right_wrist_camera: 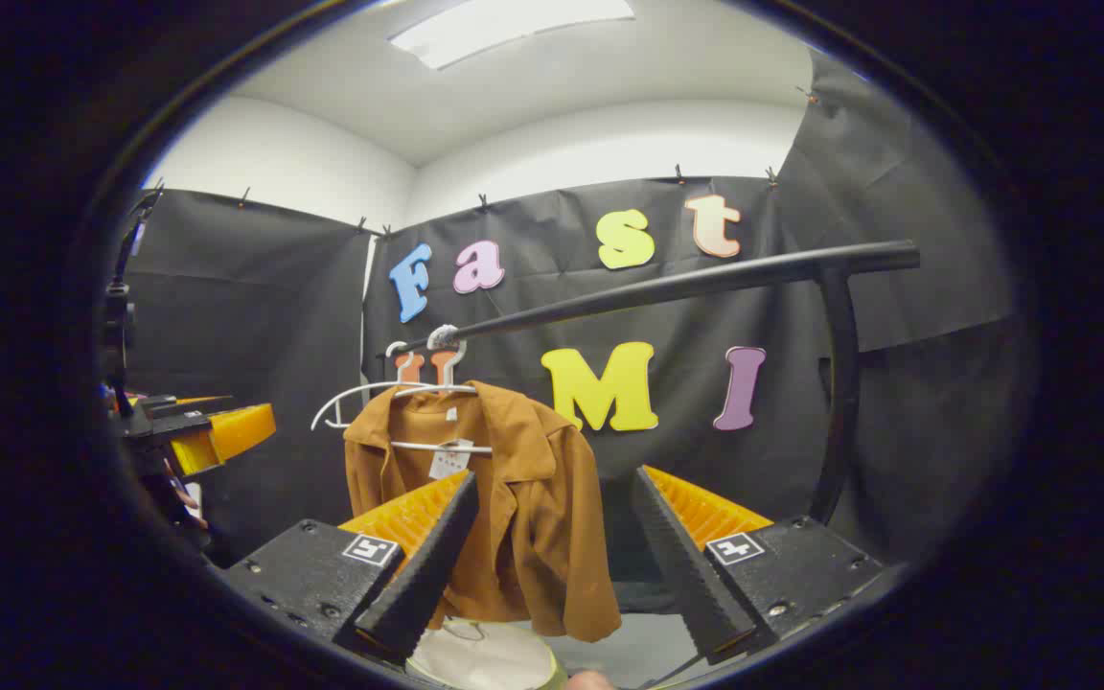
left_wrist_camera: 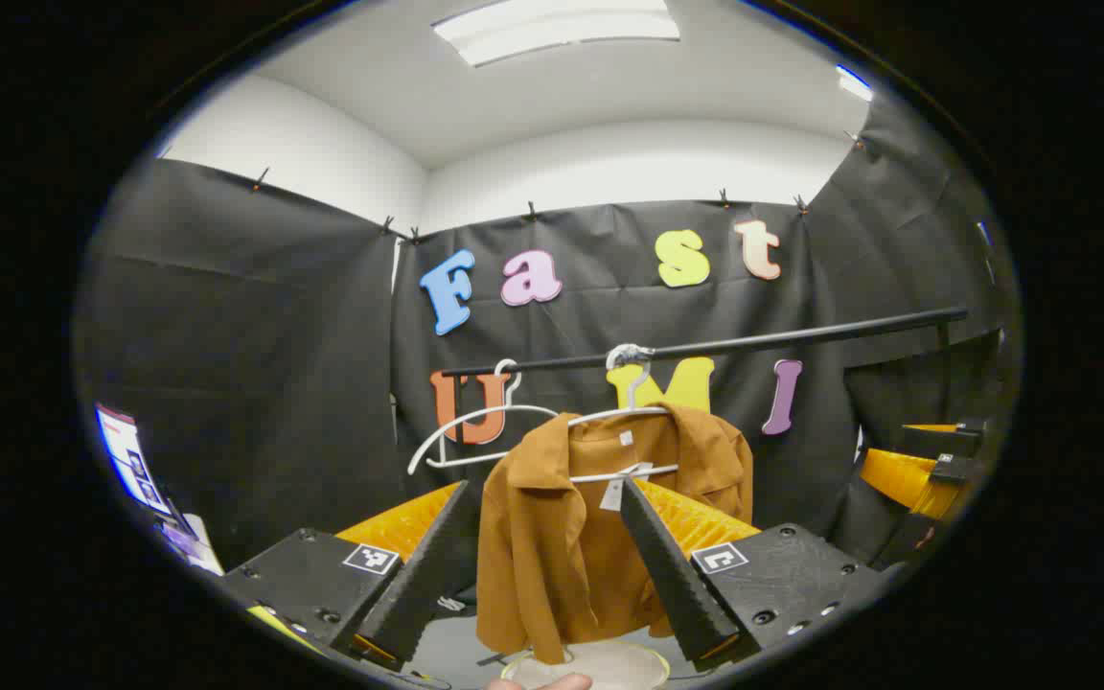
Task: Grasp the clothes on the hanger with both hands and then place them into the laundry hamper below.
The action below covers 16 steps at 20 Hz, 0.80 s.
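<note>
Both of my hand-held grippers stand with their jaws wide apart and nothing between them: the left hand-held gripper (left_wrist_camera: 552, 565) is aimed straight at the jacket (left_wrist_camera: 590, 537), the right hand-held gripper (right_wrist_camera: 552, 565) looks at it from its right side, so that the jacket (right_wrist_camera: 504, 508) sits over that gripper's left finger. Neither touches the cloth yet.

The jacket is a brown one, hanging open-fronted on a white hanger (left_wrist_camera: 609, 422) from the black rail (left_wrist_camera: 753, 340). A second, bare hanger (left_wrist_camera: 475, 431) hangs just beside it on the rail. Under the hem I see a pale round rim, which I take for the hamper (left_wrist_camera: 600, 666), directly below.

I judge the jacket light and limp, a soft woven cloth that will fold and sag wherever it is not held. It should not be slippery, and nothing in it is fragile, though a paper tag (left_wrist_camera: 612, 494) dangles at the collar and I would leave that alone. A pinch at the hem would only stretch it against the hanger. I would rather take a shoulder in each gripper, close to where the hanger's arms end, bunching enough cloth for a firm bite, then lift both sides up and off together so the collar clears the wire. The hanger is light too and may swing or ride along.
</note>
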### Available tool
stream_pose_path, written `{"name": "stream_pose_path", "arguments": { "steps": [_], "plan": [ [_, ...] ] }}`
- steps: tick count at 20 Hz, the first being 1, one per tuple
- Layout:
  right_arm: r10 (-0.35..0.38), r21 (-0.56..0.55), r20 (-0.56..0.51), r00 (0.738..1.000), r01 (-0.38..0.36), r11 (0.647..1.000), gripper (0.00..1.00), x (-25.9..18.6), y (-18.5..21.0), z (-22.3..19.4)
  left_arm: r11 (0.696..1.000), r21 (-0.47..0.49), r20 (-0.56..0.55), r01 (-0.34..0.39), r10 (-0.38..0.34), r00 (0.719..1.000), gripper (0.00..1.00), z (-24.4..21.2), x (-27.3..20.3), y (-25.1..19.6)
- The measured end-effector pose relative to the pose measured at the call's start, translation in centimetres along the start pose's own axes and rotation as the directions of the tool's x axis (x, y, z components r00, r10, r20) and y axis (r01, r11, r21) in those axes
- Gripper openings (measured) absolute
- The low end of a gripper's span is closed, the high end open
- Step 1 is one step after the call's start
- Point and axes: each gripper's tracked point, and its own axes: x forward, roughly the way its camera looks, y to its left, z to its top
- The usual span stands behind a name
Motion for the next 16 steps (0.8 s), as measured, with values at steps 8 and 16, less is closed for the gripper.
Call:
{"name": "stream_pose_path", "arguments": {
  "steps": [8,16],
  "plan": [
    [-0.068,-0.02,0.029,0.997,0.069,0.997,1.0,0.5,1.9,0.7,0.998,0.045,0.064,0.036,-0.039,0.997,0.96,0.7,0.5,2.6],
    [-0.049,-0.003,-0.035,0.998,0.049,0.999,1.0,1.9,4.2,-1.5,0.997,0.006,0.035,0.074,-0.074,0.997,0.96,-1.0,1.2,2.7]
  ]
}}
